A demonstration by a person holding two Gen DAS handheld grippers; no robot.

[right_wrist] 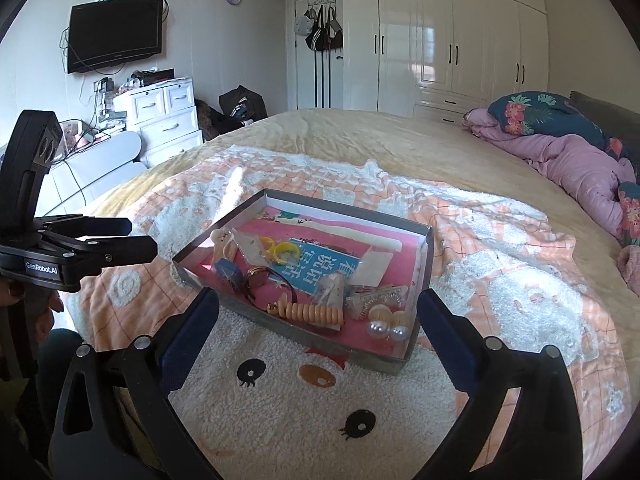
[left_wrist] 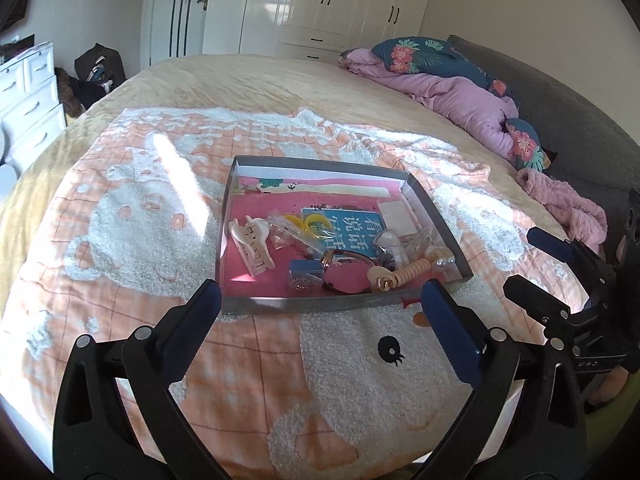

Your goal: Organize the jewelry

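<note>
A shallow grey tray (left_wrist: 320,303) (right_wrist: 320,344) with a pink floor lies on the peach-and-white blanket. Inside it are a cream hair claw (left_wrist: 252,248), yellow rings (right_wrist: 286,252), a small blue box (left_wrist: 306,272), a rose-gold bangle (right_wrist: 260,280), a peach spiral hair tie (right_wrist: 316,314), pearl earrings (right_wrist: 388,332) and a blue card (left_wrist: 348,228). My left gripper (left_wrist: 320,288) (right_wrist: 140,236) hovers open at the tray's near edge, nothing between its fingers. My right gripper (right_wrist: 318,296) (left_wrist: 522,260) is open too, empty, beside the tray's near right corner.
The blanket (right_wrist: 320,420) covers a wide bed. A bunched pink quilt with floral pillows (left_wrist: 460,96) and a pink knit cloth (left_wrist: 568,204) lie at the right. White drawers (right_wrist: 164,120), a wall TV (right_wrist: 116,36) and wardrobes (right_wrist: 440,40) stand beyond.
</note>
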